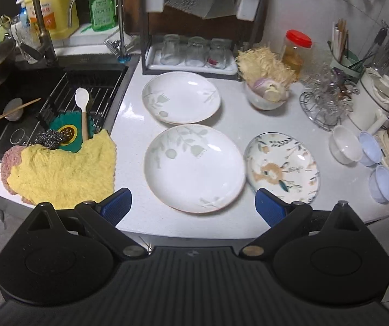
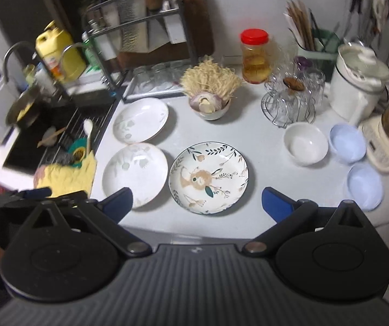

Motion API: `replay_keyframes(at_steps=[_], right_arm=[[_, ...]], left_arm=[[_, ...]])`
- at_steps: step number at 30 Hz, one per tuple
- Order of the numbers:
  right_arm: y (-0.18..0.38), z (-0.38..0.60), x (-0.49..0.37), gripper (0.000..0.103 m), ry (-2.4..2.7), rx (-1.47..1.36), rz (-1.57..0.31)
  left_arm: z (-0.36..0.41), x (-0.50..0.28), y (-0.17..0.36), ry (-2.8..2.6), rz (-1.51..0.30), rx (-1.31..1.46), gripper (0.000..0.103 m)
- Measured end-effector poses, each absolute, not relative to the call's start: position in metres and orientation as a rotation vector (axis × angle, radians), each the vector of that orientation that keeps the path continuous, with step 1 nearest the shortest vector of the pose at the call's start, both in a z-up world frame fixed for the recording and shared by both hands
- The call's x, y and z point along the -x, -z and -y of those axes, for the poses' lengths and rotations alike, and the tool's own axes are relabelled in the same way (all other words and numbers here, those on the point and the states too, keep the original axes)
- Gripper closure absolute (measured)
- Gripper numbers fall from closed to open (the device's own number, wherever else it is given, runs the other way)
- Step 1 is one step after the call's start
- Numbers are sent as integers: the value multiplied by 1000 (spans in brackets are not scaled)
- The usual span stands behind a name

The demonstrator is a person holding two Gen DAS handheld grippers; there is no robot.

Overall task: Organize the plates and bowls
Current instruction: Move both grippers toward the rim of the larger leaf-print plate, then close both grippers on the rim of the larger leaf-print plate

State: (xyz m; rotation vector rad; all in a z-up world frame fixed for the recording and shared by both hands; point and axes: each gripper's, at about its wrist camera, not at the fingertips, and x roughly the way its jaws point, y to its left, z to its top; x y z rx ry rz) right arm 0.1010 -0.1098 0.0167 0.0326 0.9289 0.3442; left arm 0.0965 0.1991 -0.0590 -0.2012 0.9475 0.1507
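Note:
Two white leaf-print plates lie on the white counter, a far one (image 1: 181, 97) (image 2: 140, 120) and a near one (image 1: 194, 168) (image 2: 135, 173). A floral plate (image 1: 282, 166) (image 2: 208, 177) lies to their right. A white bowl (image 1: 344, 144) (image 2: 305, 144) and two pale blue bowls (image 1: 370, 149) (image 1: 382, 184) (image 2: 347, 143) (image 2: 365, 186) stand at the right. My left gripper (image 1: 193, 207) is open, empty, above the counter's front edge before the near plate. My right gripper (image 2: 197, 203) is open, empty, before the floral plate.
A sink (image 1: 31, 108) with a drain rack and yellow cloth (image 1: 64, 168) is at the left. A black rack with glasses (image 1: 194, 51), a bowl of onions (image 1: 266, 96), a red-lidded jar (image 2: 257, 55), a wire glass holder (image 2: 289, 103) and a white pot (image 2: 357, 92) line the back.

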Motion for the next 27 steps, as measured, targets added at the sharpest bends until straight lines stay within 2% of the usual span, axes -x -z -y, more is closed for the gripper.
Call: replay_keyframes(at_steps=[10,22,23,27], right_arm=[[66,61,-104,0,-308,-83,-805],[141,13,-146,3,-318,-250,-1027],[145,9,-147,5,-322,-271,-1045],[162,-4,-150,22,-319,-294,-1091]], left_arm=[[-253,-128,116,-162,-960,246,4],[-300,-169,180,-124,-1034,306,4],[-302,-173,184,-120,-1038,314,4],[-310,-188,195,-75,-1037,336,4]])
